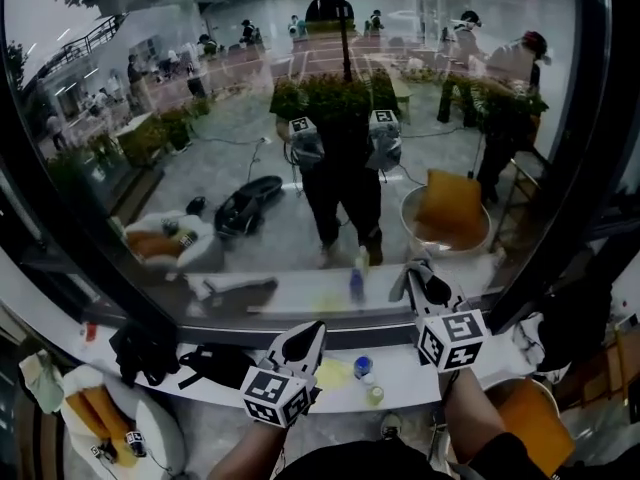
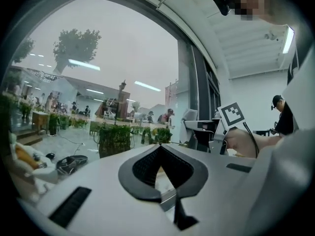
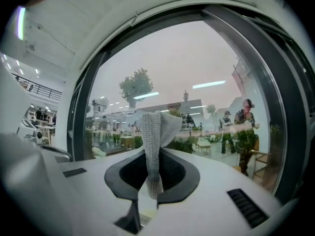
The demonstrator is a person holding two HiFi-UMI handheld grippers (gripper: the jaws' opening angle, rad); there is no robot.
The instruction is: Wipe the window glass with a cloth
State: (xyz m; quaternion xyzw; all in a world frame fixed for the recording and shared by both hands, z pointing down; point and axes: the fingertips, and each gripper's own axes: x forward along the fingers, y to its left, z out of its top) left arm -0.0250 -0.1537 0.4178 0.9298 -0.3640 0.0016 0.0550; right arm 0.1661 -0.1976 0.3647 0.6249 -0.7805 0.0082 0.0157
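The big window glass (image 1: 300,118) fills the head view and mirrors me and both grippers. My right gripper (image 1: 422,280) is raised close to the lower pane and is shut on a grey knitted cloth (image 1: 403,283). In the right gripper view the cloth (image 3: 156,141) stands up from between the jaws, in front of the glass (image 3: 187,68). My left gripper (image 1: 305,340) hangs lower, over the sill, shut with nothing in it. In the left gripper view its tips meet at the left gripper (image 2: 160,149), with the glass (image 2: 98,58) beyond.
A white sill (image 1: 420,383) runs under the pane and carries a blue-capped bottle (image 1: 363,368), a yellow patch (image 1: 333,373) and black items (image 1: 145,353). A basket with an orange cushion (image 1: 535,418) stands at lower right. A person (image 2: 283,117) stands behind at the right.
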